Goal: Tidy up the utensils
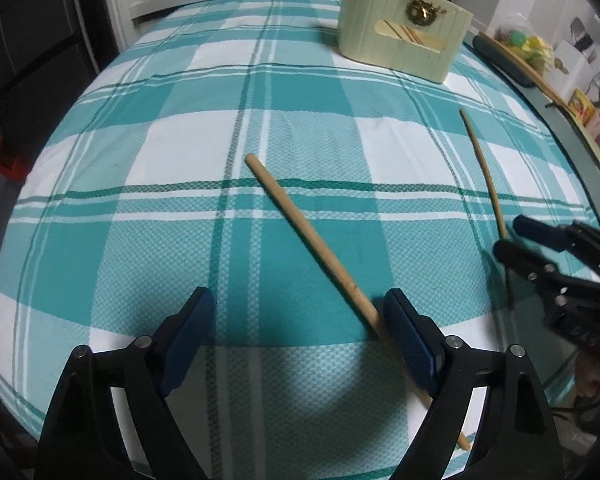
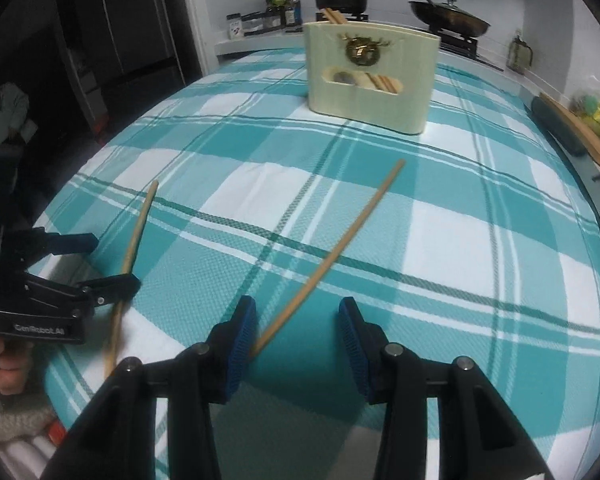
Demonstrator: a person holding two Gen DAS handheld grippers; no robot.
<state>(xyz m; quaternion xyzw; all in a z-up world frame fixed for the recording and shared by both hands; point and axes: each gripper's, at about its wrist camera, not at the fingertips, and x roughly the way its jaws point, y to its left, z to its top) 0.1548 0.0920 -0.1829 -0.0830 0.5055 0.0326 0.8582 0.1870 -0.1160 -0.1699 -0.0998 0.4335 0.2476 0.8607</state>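
Both grippers reached for chopsticks.
Jaws spread, the left gripper (image 1: 298,312) straddled one slim wooden chopstick (image 1: 300,232); off-centre closing risked flicking it.

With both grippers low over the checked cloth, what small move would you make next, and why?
Probably shift the left gripper sideways to centre the thick wooden chopstick between its open jaws: it lies against one pad, ungripped. The cream utensil holder waits beyond.

I see a teal-and-white plaid cloth (image 1: 260,92) over the bench, 2 tan wooden chopsticks (image 1: 312,248) on it, a cream ribbed holder (image 2: 370,84) at the far end, and blue pads (image 2: 242,344) on black gripper fingers.
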